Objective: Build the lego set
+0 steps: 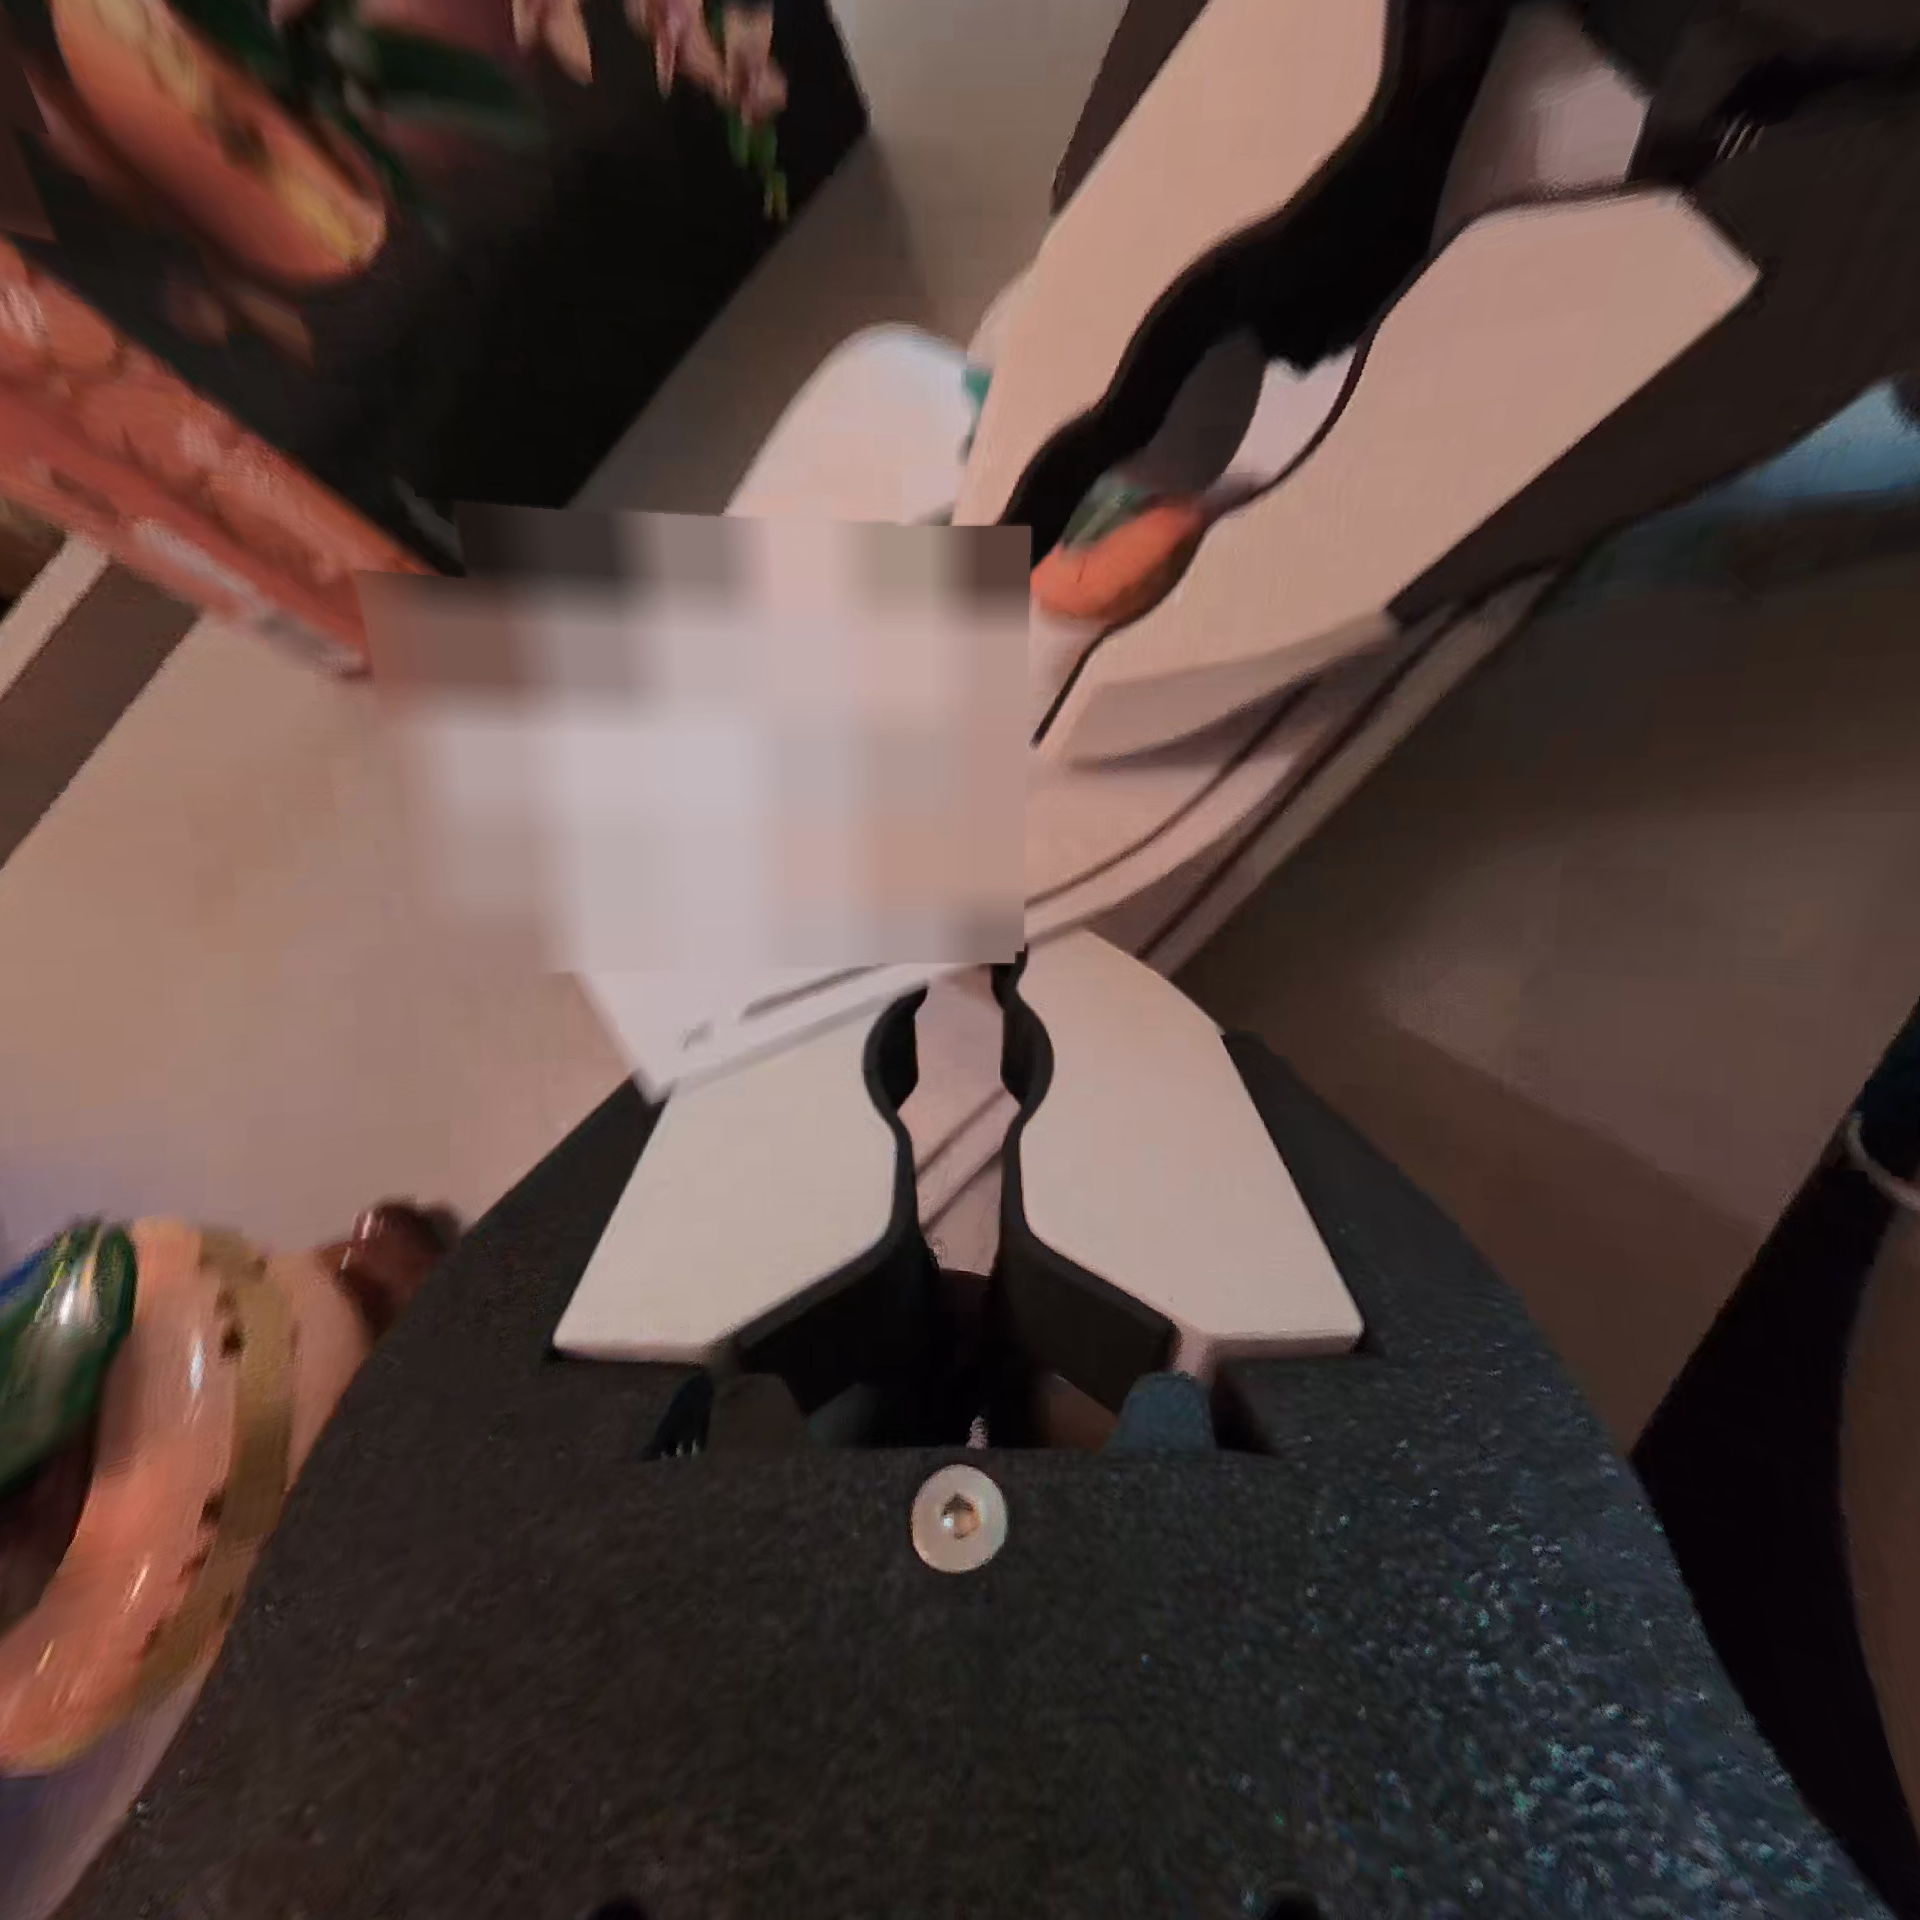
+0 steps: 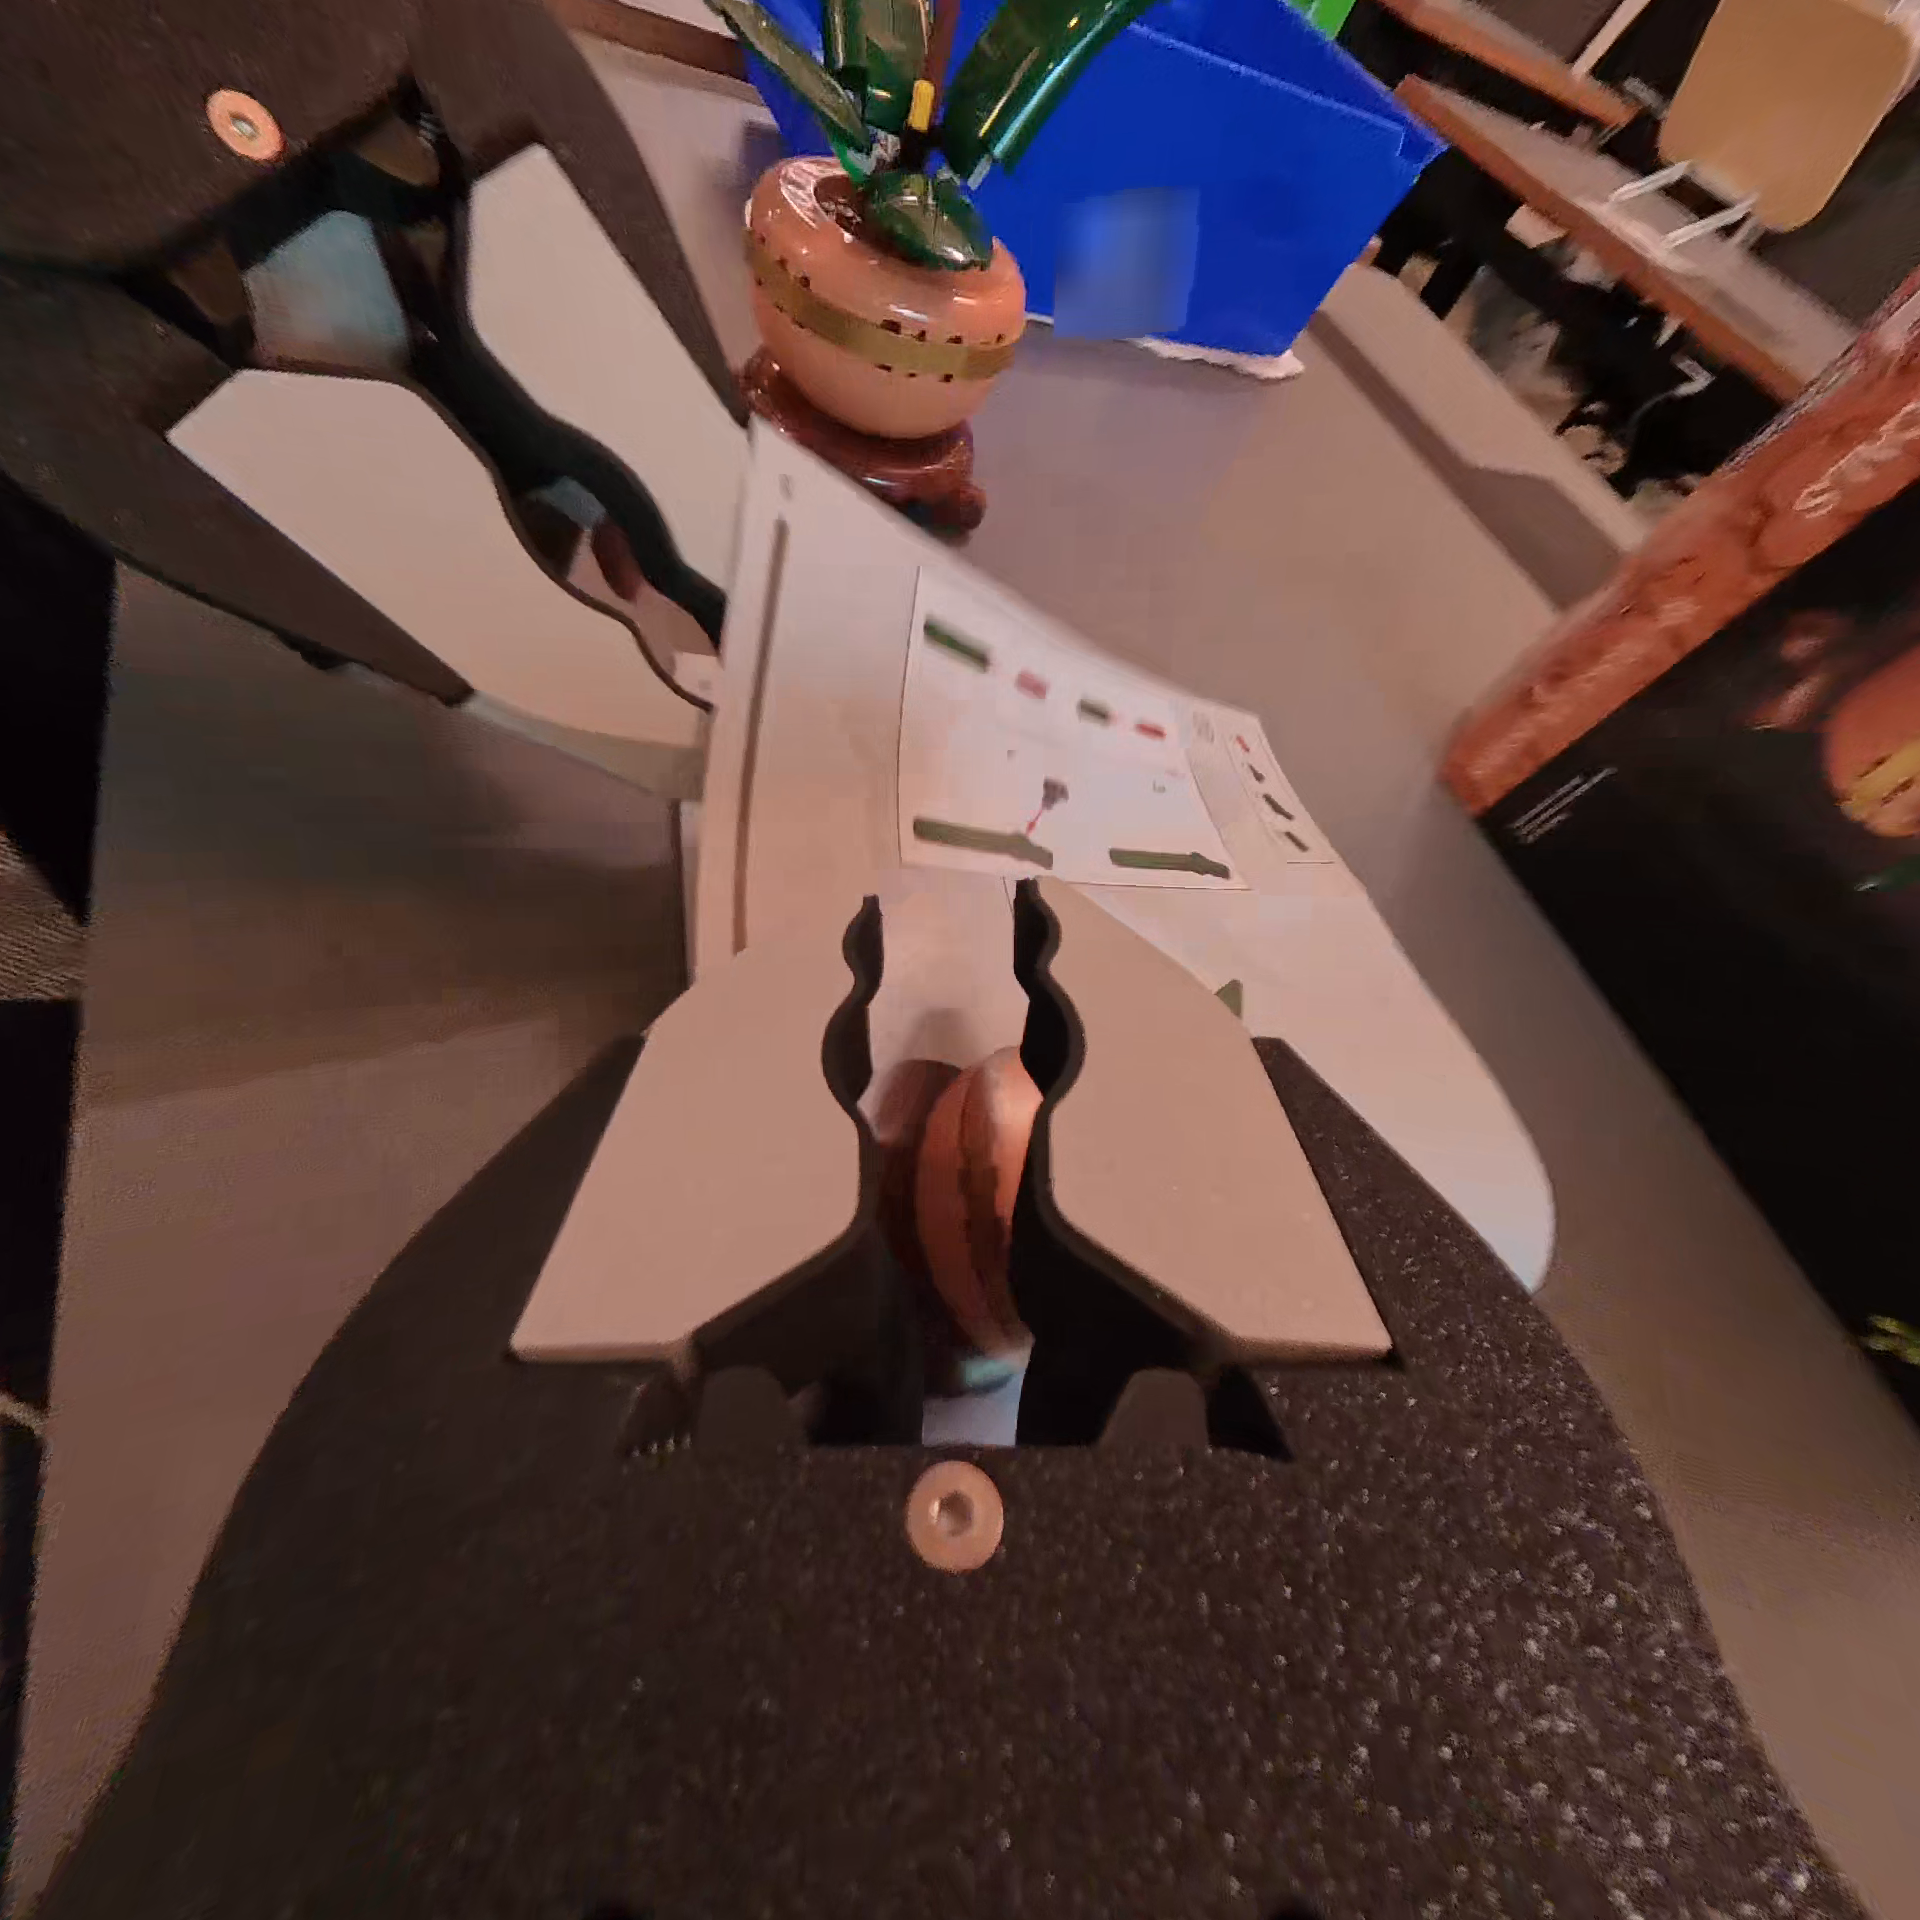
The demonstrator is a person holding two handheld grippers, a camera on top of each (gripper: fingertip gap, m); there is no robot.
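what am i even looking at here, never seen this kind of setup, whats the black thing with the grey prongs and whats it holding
These are two hand-held grasping tools, one in each of a person's hands, each with a camera looking forward along its two grey fingers. No robot arm is involved.

The right wrist view shows the right tool from behind. Between its fingers sits a rounded brown brick piece, which it appears to grip. Ahead on the grey table lies a white instruction booklet, then a peach brick-built pot with a gold band and green leaves, a blue bin behind it, and the dark product box at right. The other tool enters at upper left.

The left wrist view is blurry. The left tool has its fingers close together with a narrow gap, seemingly holding nothing.
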